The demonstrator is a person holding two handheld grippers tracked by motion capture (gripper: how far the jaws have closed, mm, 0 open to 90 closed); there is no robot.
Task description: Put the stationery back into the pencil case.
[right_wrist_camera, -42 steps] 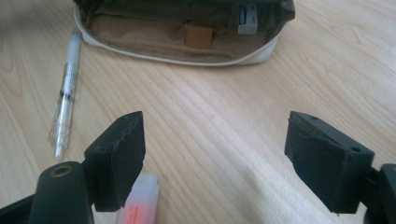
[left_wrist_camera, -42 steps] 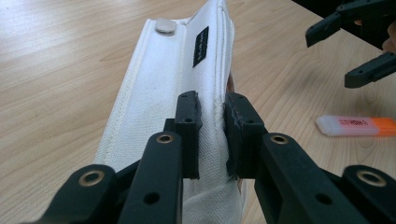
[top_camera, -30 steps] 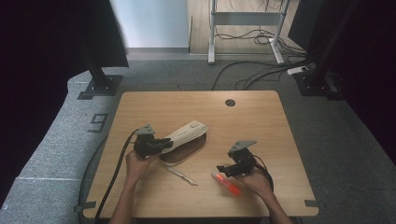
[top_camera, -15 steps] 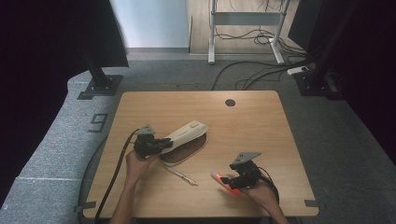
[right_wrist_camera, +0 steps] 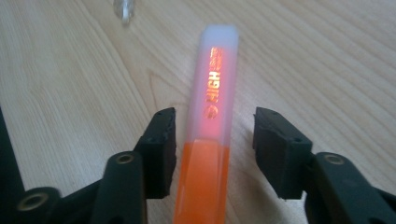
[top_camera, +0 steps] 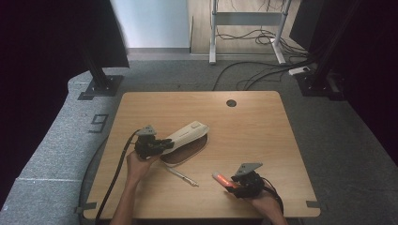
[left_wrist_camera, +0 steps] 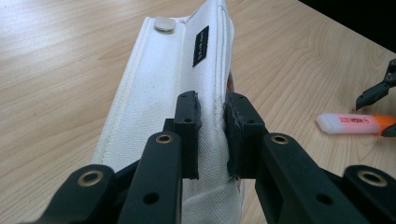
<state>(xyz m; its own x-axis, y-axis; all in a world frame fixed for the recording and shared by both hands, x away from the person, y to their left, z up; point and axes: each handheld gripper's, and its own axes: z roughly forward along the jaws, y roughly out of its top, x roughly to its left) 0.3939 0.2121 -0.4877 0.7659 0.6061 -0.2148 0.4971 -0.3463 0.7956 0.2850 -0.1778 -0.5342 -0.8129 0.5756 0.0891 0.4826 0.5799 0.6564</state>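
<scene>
Our right gripper (right_wrist_camera: 212, 140) has come nearer, jaws just closing around the highlighter (right_wrist_camera: 212, 116), not yet gripping; our left gripper (left_wrist_camera: 212, 121) pinches the pouch (left_wrist_camera: 159, 79).

Wooden table (top_camera: 263, 126) carries pouch (top_camera: 185, 139), highlighter (top_camera: 224, 181), pen (top_camera: 182, 176).

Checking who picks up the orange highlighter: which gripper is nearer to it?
Right. The right gripper straddles the orange highlighter, jaws just closing but not touching; the left gripper sits apart, clamping the white pencil case.
</scene>
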